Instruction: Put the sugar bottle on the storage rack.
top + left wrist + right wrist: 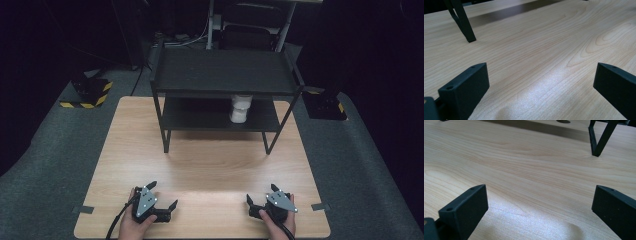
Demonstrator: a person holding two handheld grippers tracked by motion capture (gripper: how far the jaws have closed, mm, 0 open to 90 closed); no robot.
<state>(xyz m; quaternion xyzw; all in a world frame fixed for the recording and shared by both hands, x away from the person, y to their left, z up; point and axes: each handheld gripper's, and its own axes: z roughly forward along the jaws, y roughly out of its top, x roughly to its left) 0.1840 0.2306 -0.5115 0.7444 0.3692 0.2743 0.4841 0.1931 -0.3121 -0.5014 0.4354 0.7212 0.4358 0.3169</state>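
Resting Grippers, a White Container Waiting on the Shelf

Sitting at the near edge of the wooden table (pixel 200 165), both grippers lie idle with their jaws spread wide apart and nothing between them. The left gripper (pixel 162 200) rests near the left corner, the right gripper (pixel 260 197) near the right corner, each with a hand around it. In the two gripper views bare wood grain stretches ahead between the open jaws, with a black leg of the shelf rack (pixel 222 75) at the far edge.

The thing nearest to hand is a white container (pixel 240 108), standing upright on the lower tier of the rack, far from both grippers and a little to the right of centre. Its upper part is hidden by the top tier, so its shape is unclear; it looks like a small plastic jar or bottle.

Judging from that, it is probably light and stiff, with smooth, possibly slippery sides. The safest hold seems to be across its middle from the front, jaws level, closing gently. The low clearance under the top tier calls for a flat approach; the right gripper is better placed.
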